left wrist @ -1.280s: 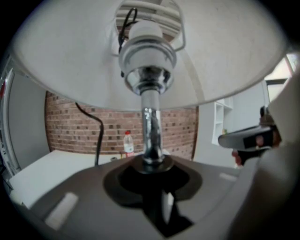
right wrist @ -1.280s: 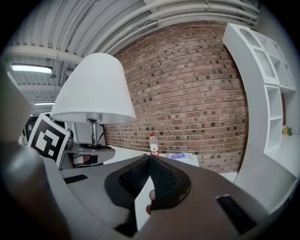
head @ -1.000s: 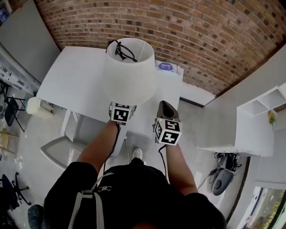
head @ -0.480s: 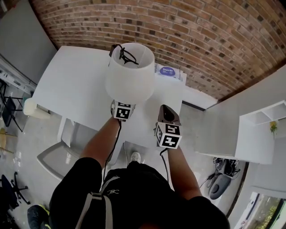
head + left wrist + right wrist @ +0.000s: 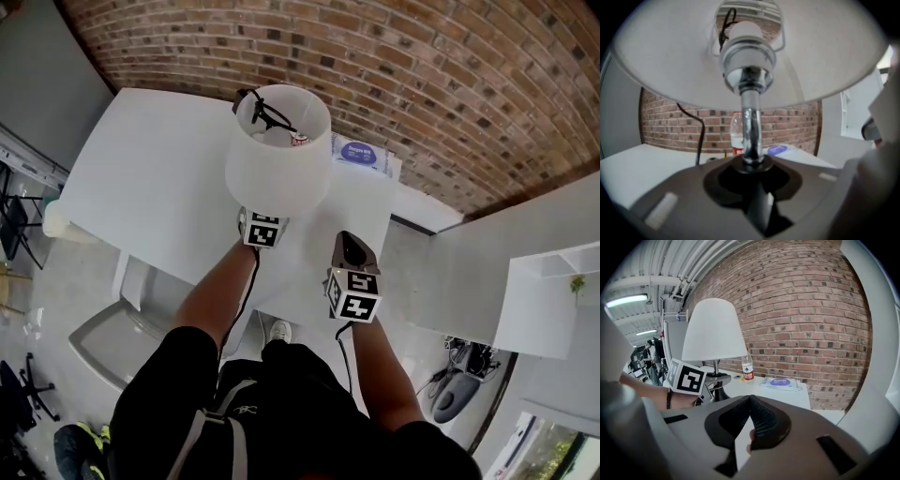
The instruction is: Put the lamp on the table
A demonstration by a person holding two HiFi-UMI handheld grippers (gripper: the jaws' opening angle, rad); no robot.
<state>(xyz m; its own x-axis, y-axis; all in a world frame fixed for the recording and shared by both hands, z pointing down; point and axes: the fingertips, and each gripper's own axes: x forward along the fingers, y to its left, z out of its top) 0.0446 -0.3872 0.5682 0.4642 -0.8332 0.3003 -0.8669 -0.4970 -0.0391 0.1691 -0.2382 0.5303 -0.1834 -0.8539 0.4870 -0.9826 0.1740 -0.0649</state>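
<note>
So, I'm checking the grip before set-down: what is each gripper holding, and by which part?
The left gripper is clamped on the lamp by its chrome stem. The right gripper holds nothing, jaws together.

The left forearm (image 5: 214, 298) and right forearm (image 5: 377, 361), both bare, reach forward side by side. The left gripper (image 5: 752, 163) points slightly below level, its jaws clamped on the lamp (image 5: 751, 126) stem. The right gripper (image 5: 350, 242), just beside it and nearer the body, tilts more steeply down, its jaws closed tip to tip with nothing between them.
</note>
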